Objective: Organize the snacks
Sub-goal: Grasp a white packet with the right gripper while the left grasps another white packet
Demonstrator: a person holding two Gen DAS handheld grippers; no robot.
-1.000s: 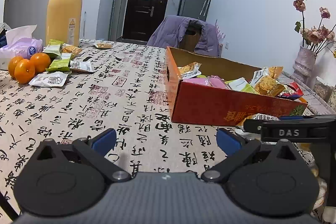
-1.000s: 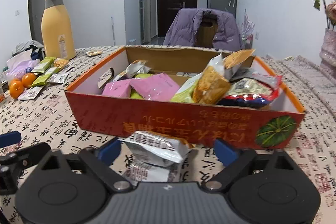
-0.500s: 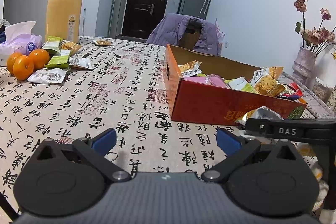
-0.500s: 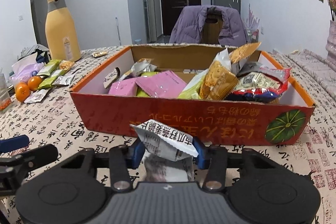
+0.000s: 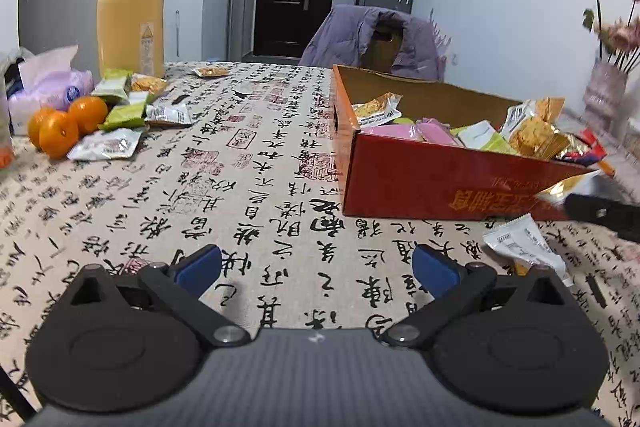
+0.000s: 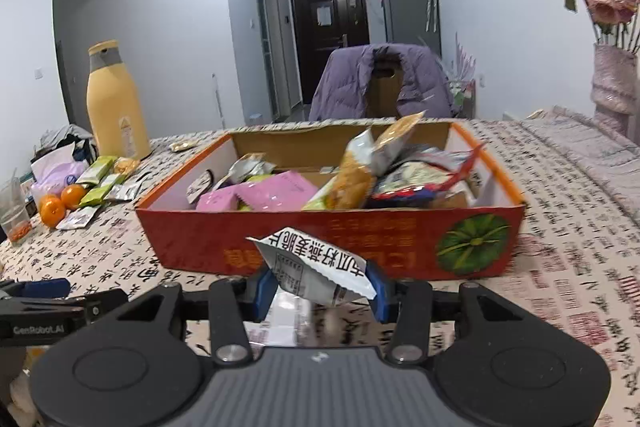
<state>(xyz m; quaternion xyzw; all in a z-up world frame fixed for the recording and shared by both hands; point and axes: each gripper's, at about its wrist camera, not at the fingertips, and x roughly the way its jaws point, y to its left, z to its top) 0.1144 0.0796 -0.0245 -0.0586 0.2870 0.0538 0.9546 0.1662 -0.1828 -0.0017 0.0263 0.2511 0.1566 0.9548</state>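
So the whole thing sits on a big table (image 5: 248,163) under a cream cloth printed with black calligraphy and red seals, which fills the lower half of both views. The room behind is plain white walls, a dark door (image 6: 330,35) at top centre, a grey fridge (image 6: 408,3) just right of it, and a chair with a purple jacket (image 6: 380,79) draped over it at the table's far end.

The biggest thing on the table is the red cardboard box (image 6: 320,247), mid-frame in the right wrist view and on the right side of the left wrist one. It's an open tray, already loaded: pink packets (image 6: 276,193) to the left, a heap of orange and silver bags (image 6: 360,171) right of centre.

At upper left stands a tall yellow bottle (image 5: 130,3) with a grey collar. Below it there's a pack of tissues (image 5: 52,87), three oranges (image 5: 64,123) and a scatter of loose snack packets (image 5: 120,115) in green and silver.

The right gripper (image 6: 320,285) has its jaws partly closed, having just come together on a white snack packet (image 6: 316,267) with black lettering, blue pads squeezing both sides, right in front of the box's near wall at bottom centre. Under it there's a blurry pale patch, maybe another packet, hard to say.

The left gripper (image 5: 316,267) is wide open with nothing in it, hovering over bare cloth at bottom centre. One more white packet (image 5: 524,247) lies on the cloth at lower right, just beside the box.
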